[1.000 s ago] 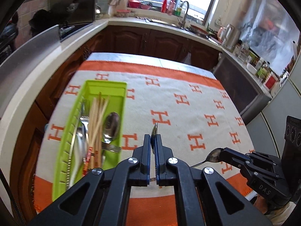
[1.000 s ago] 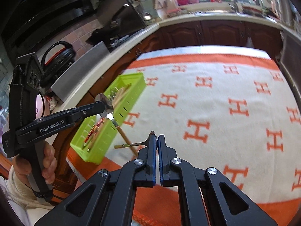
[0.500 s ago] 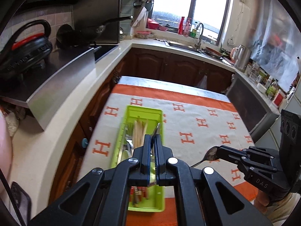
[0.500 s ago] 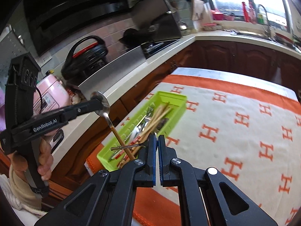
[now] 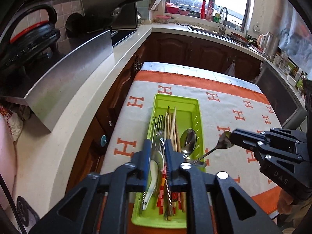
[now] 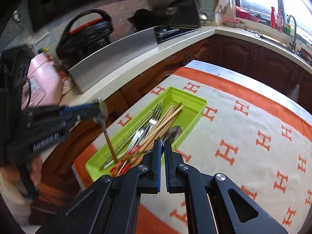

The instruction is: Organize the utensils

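The left gripper (image 5: 157, 146) hangs over the green tray (image 5: 198, 117) — its jaws have just been opening, parted narrowly, and the wooden-handled spoon (image 6: 106, 128) sits at its tips, handle dipping into the tray. The right gripper (image 5: 233, 135) pinches a metal spoon (image 5: 214, 148) by the bowl, beside the tray.

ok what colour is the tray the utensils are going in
Lime green tray, clearest in the left wrist view.
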The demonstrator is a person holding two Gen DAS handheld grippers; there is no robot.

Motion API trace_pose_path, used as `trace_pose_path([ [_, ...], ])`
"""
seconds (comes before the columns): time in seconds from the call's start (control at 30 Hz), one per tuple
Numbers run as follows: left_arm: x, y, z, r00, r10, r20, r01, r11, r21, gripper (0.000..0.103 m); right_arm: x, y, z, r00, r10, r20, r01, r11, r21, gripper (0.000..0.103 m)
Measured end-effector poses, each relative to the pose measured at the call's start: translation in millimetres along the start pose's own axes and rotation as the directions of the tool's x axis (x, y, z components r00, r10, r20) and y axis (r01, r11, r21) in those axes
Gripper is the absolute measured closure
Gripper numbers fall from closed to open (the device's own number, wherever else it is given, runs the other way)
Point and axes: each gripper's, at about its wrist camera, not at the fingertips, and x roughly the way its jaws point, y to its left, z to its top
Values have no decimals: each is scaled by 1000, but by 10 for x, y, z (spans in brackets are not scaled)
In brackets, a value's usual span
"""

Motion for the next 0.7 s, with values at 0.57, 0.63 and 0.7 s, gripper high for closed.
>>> trace_pose_path([
  [0.57, 171, -60, 103, 1000, 11, 12, -11, 999, -45, 51, 159, -436, 90, 1000, -25, 7, 23, 980, 196, 75],
  [0.63, 171, -93, 103, 1000, 10, 10, -10, 999, -35, 50, 110, -439, 41, 999, -33, 9, 30, 980, 195, 75],
  [0.7, 170, -118, 101, 1000, 9, 8, -9, 1000, -28, 49, 74, -445, 1, 999, -39, 9, 36, 980, 194, 75],
])
